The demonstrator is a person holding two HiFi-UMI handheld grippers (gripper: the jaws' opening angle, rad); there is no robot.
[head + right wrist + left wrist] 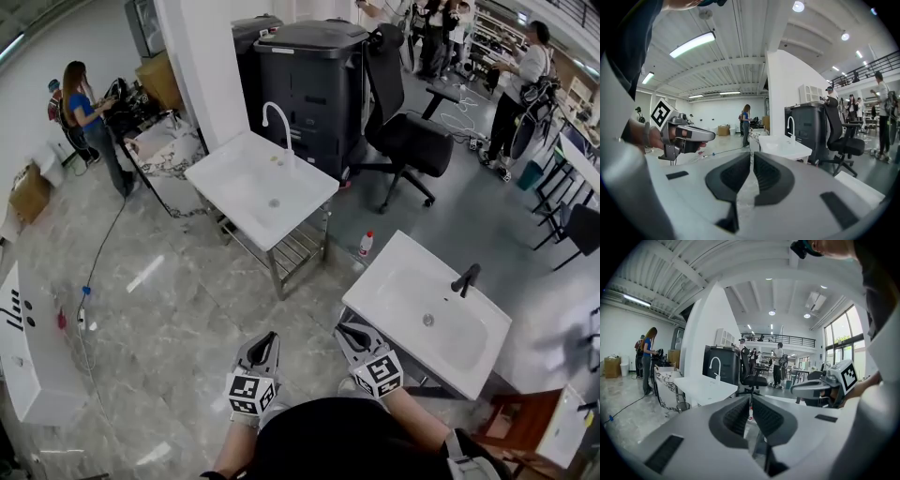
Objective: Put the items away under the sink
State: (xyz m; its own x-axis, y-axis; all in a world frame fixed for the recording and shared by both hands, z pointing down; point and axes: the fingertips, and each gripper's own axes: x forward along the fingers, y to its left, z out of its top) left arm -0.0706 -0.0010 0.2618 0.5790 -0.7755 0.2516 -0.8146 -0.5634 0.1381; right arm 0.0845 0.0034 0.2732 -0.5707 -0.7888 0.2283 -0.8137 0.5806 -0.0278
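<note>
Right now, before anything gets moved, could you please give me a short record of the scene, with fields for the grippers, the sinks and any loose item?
left gripper: jaws together, nothing between them
right gripper: jaws together, empty
near sink: white rectangular basin with black tap, at the person's right
far sink: white rectangular basin with white curved tap, slatted metal shelf beneath
loose item: small white bottle with red cap, upright on the grey floor between the sinks
behind: black office chair, dark grey printer
</note>
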